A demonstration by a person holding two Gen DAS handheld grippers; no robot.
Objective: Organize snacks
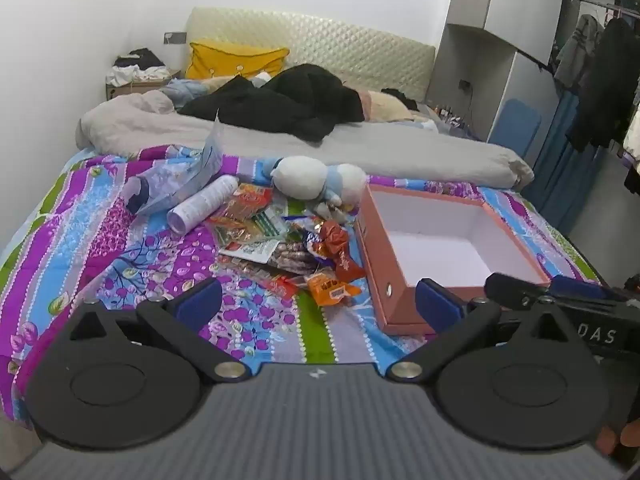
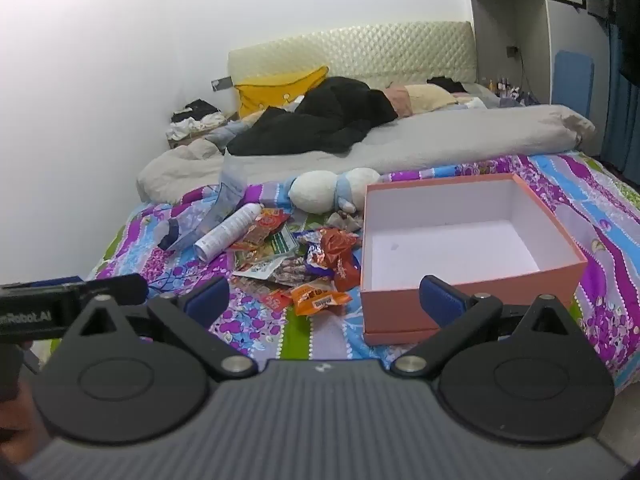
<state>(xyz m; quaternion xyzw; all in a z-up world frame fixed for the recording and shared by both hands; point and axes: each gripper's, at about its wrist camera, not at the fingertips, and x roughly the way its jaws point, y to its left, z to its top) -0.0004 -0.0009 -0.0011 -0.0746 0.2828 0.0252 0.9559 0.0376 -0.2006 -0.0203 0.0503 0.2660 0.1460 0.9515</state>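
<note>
Both tools hover over the near edge of a bed with a patterned quilt (image 1: 80, 216), and both stand spread wide with nothing between the pads.

Farthest left lie a clear plastic bag (image 1: 176, 184) and a white spray can (image 1: 202, 204), its long axis running from near-left to far-right, touching the far-left edge of the snacks. Neither looks like a snack, so they probably stay out.

Next comes the snack pile (image 1: 288, 240), a loose heap of overlapping wrappers. The left gripper (image 1: 316, 304) points almost straight at it, the pile lying just ahead of its fingertips. Nearest is an orange packet (image 1: 330, 286), its long axis lying roughly crosswise to the jaws' approach; it seems the easiest first pick. A white plush toy (image 1: 316, 182) sits behind the pile, touching its far side, clear of a near-side approach.

Right of the pile stands the open pink box (image 2: 472, 292), empty, its left wall just beside the wrappers. The right gripper (image 2: 324, 300) faces the gap between the orange packet and the box corner, its right finger (image 2: 440, 300) overlapping the near wall in its own view. The box's near wall is the likely snag for a low carry across.
</note>
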